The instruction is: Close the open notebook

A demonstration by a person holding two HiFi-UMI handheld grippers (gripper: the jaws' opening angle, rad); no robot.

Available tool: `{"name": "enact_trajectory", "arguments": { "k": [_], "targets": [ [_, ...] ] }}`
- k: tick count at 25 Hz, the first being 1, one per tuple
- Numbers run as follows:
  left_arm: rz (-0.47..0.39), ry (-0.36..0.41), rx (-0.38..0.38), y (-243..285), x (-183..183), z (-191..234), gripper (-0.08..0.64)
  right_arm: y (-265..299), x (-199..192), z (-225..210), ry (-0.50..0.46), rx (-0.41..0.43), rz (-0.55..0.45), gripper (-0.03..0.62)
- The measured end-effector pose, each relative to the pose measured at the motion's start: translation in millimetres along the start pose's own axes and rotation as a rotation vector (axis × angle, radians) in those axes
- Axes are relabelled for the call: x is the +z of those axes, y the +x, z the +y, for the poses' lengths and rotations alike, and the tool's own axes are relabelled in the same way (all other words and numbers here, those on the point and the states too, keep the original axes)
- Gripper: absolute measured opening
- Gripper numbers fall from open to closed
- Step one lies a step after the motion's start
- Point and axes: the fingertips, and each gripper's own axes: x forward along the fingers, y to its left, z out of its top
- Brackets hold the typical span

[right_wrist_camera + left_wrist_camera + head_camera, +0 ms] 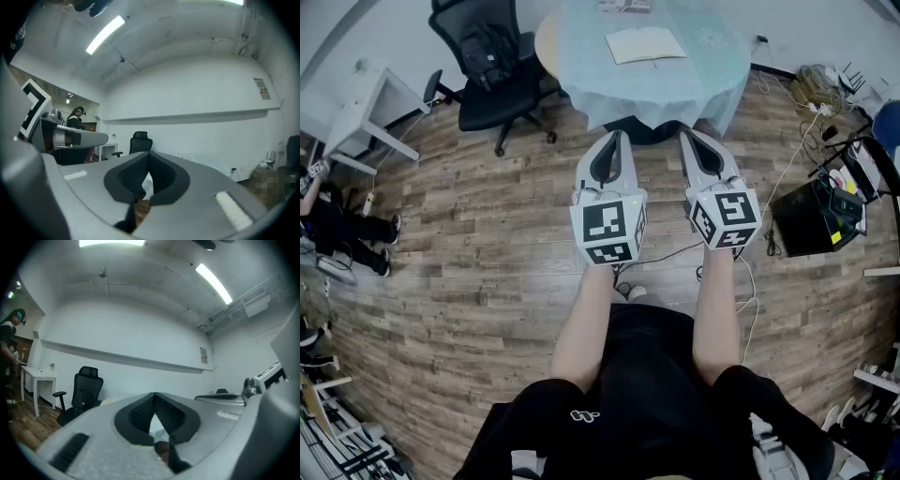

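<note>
Item 1, left gripper (616,137): I hold it level in front of me, nose toward the table. In the left gripper view its two dark ribbed pads meet at the tips. The jaws are together with nothing between them.

Item 2, right gripper (687,133): it sits alongside the left one, near but not touching, and is also level. In the right gripper view its jaws are likewise closed tip to tip and empty.

Item 3, notebook (645,44): it lies open, pale pages up, ahead of both grippers. It sits roughly between their two lines of aim and well apart from either.

Item 4, round table (712,70): it carries the notebook and is draped in a pale blue cloth. From the head view, the hanging cloth edge shows just ahead of both sets of tips.

Item 5, black office chair (492,70): ahead and to the left of the left gripper, beside the table.

Item 6, white desk (356,103): farther out to the left of the left gripper.

Item 7, black box (814,217): to the right of the right gripper, standing on the wooden floor (469,234) among loose cables.

Item 8, another person (8,341): far to the left, near the desk.
</note>
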Motion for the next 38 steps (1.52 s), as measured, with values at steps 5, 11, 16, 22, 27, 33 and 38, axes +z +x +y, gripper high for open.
{"name": "enact_trajectory", "arguments": {
  "k": [5,11,16,22,27,33,38],
  "targets": [
    [0.001,0.004,-0.007,1.9,1.8,-5.1,0.003,-1.9,2.6,-1.8,-0.013,0.014,-0.005,0.008],
    [-0.013,0.002,0.024,4.2,4.5,-5.4,0.002,-4.7,14.5,-9.3,-0.037,0.009,-0.049,0.009],
    [-0.051,0.001,0.048,11.5,17.9,1.4,0.003,-2.7,25.6,-22.7,-0.029,-0.002,-0.077,0.009],
    [-0.114,-0.011,0.124,30.3,25.3,23.5,0.002,15.9,26.9,-44.9,-0.02,-0.002,-0.096,0.01],
    [-0.105,-0.002,0.12,68.3,8.5,39.1,0.002,53.8,12.6,-58.8,-0.011,0.015,-0.107,0.011],
    [-0.064,-0.017,0.096,144.1,-32.0,56.2,0.003,118.7,-29.5,-104.8,0.022,-0.004,-0.07,0.01],
    [0.013,0.01,0.059,233.3,-61.6,69.3,0.003,196.2,-68.6,-158.8,0.098,-0.021,0.0,0.011]
  ]
}}
